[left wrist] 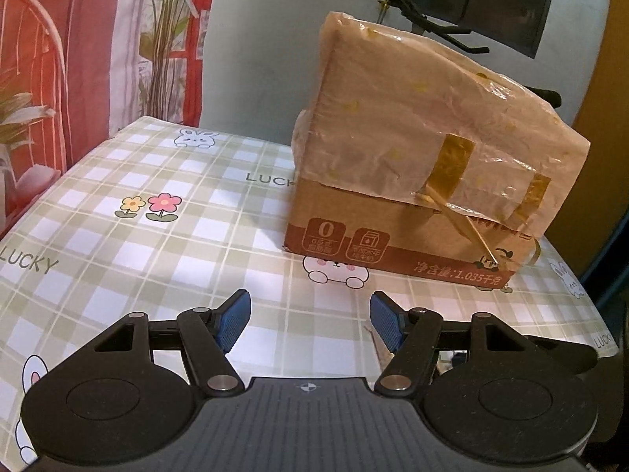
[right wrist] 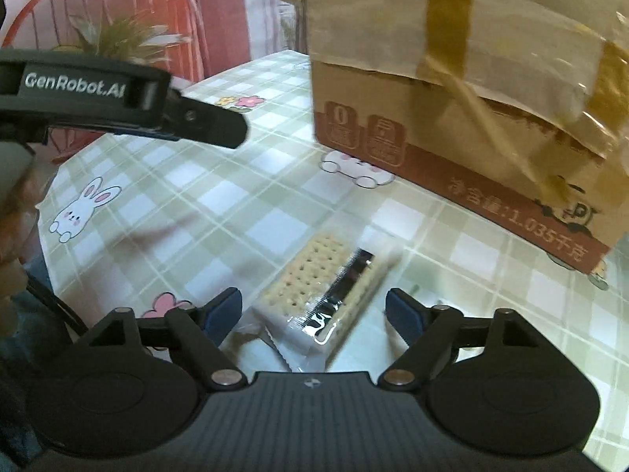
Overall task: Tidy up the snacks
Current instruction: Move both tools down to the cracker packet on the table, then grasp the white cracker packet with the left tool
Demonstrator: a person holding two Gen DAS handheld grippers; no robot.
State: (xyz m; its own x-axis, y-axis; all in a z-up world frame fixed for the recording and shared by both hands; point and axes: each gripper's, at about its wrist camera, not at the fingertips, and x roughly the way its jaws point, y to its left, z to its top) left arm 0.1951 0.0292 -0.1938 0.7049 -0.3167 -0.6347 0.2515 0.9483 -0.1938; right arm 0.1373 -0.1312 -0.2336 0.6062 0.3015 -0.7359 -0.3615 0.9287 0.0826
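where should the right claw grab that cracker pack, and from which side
Grip the cracker pack across its narrow width, at mid-length, coming from above and from its near end. It lies flat on the table, long axis pointing away between the open fingers of the right claw, so the long sides already face the pads. Avoid the crimped end flap, which would probably slip.

Glossy clear plastic wraps the cracker pack (right wrist: 326,295); matt cardboard box (left wrist: 412,181) under crinkled shiny film.
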